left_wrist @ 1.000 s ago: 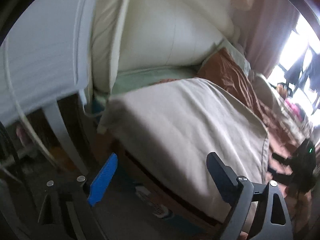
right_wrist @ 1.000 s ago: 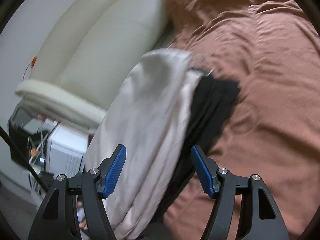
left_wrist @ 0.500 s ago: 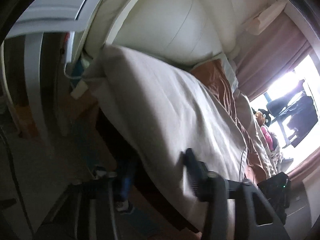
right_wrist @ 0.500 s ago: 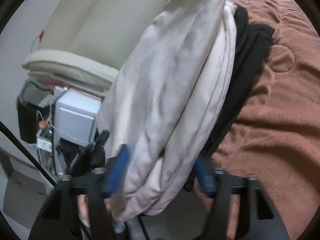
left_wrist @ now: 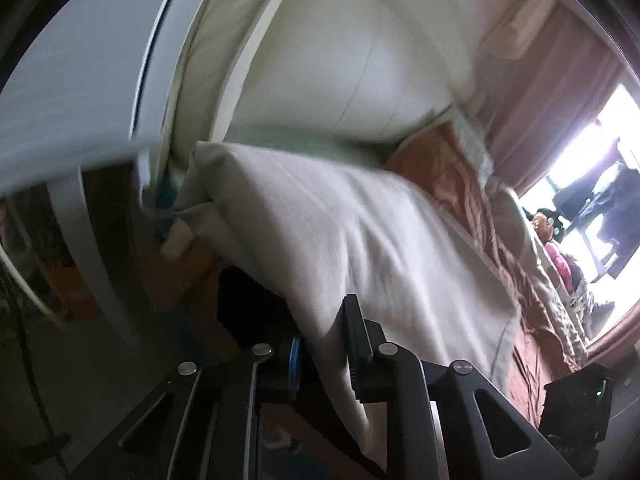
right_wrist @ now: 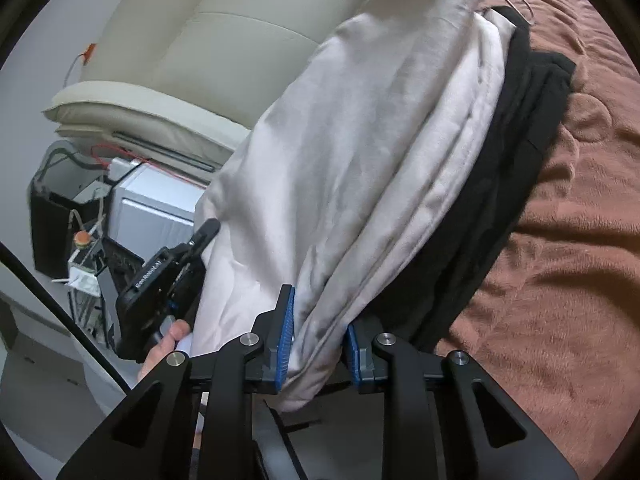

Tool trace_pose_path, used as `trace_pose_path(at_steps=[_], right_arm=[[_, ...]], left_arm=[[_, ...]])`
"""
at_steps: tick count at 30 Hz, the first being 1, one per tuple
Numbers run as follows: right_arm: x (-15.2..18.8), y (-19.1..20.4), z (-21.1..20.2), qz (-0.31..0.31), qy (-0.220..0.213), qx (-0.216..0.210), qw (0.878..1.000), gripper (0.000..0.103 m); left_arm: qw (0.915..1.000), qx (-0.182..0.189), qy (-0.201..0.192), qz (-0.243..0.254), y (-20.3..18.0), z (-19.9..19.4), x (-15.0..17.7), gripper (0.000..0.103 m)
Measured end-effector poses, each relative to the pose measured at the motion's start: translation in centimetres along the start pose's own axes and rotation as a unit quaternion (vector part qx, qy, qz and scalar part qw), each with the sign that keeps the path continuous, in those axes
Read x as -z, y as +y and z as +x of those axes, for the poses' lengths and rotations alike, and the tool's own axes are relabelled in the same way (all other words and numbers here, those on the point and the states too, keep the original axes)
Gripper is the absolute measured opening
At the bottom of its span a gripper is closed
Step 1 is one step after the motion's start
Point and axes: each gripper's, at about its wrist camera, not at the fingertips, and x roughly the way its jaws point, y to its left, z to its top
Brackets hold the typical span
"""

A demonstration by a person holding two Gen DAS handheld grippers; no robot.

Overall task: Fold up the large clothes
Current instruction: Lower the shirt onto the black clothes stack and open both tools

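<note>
Cream folded garment [right_wrist: 360, 168] lies over the brown bed's [right_wrist: 560, 240] near edge, atop black clothing [right_wrist: 500, 208]; left gripper [left_wrist: 324, 360] and right gripper [right_wrist: 318, 344] have just closed their jaws, clamped on its hem.

Two grippers are in view: the right gripper [right_wrist: 316, 336] and the left gripper [left_wrist: 324, 352], each with two fingers. There are two garments, one pale grey garment [right_wrist: 360, 152] and one black garment [right_wrist: 516, 168] under it, on one brown blanket [right_wrist: 560, 240]. One cream headboard [right_wrist: 224, 32], one white cabinet [right_wrist: 156, 216] and one hand [right_wrist: 164, 346] complete the count.
</note>
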Motion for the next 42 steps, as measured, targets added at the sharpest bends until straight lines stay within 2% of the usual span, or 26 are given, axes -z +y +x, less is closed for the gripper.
trace_pose_path(at_steps=[2, 4, 6, 8, 10, 11, 17, 21, 25, 28, 30, 34, 40, 42], right_arm=[[0.0, -0.5, 0.2, 0.009, 0.001, 0.006, 1.0, 0.02], [-0.1, -1.0, 0.0, 0.004, -0.006, 0.013, 1.0, 0.02], [-0.7, -1.7, -0.4, 0.0, -0.013, 0.021, 1.0, 0.029], [-1.5, -2.3, -1.3, 0.004, -0.027, 0.038, 0.999, 0.047], [-2.9, -3.0, -2.7, 0.003, -0.059, 0.065, 0.996, 0.058], [-3.5, -3.2, -3.0, 0.002, -0.066, 0.072, 0.995, 0.06], [-8.8, -5.6, -3.6, 0.011, -0.094, 0.11, 0.989, 0.06], [-11.0, -6.4, -3.4, 0.015, -0.111, 0.145, 0.983, 0.06], [-12.0, -7.1, -3.3, 0.019, -0.135, 0.198, 0.971, 0.06], [-11.6, -7.9, -2.7, 0.023, -0.117, 0.222, 0.968, 0.06], [-11.2, -8.2, -2.9, 0.024, -0.107, 0.26, 0.959, 0.06], [-10.1, -8.6, -5.0, 0.037, -0.114, 0.239, 0.964, 0.06], [-7.6, -5.6, -9.8, -0.01, -0.119, 0.227, 0.966, 0.06], [-6.4, -4.0, -11.8, -0.031, -0.127, 0.227, 0.965, 0.06]], left_arm=[[0.9997, 0.009, 0.012, -0.02, 0.8, 0.2, 0.9, 0.026], [0.9998, 0.007, 0.01, -0.013, 0.6, -0.2, 1.8, 0.031], [0.9999, -0.002, 0.01, 0.002, -0.3, -0.6, 2.6, 0.038], [0.9998, -0.001, 0.017, 0.007, -1.0, -0.8, 3.2, 0.044], [0.9997, 0.001, 0.022, 0.013, -1.6, -1.1, 4.0, 0.049], [0.9996, -0.001, 0.024, 0.017, -2.0, -1.2, 4.4, 0.05], [0.9993, -0.001, 0.029, 0.024, -3.3, -1.3, 5.9, 0.053], [0.9991, -0.007, 0.031, 0.029, -4.0, -1.4, 6.6, 0.053], [0.9989, -0.004, 0.031, 0.034, -4.9, -1.6, 7.3, 0.053], [0.9979, -0.016, 0.039, 0.05, -5.3, -1.4, 8.0, 0.055], [0.9978, -0.017, 0.048, 0.043, -5.2, -1.2, 8.5, 0.055], [0.9981, -0.017, 0.04, 0.044, -5.6, -2.6, 8.7, 0.055], [0.9971, -0.011, 0.008, 0.076, -8.7, -6.1, 8.5, 0.057], [0.9965, -0.005, 0.004, 0.083, -9.7, -7.0, 8.8, 0.073]])
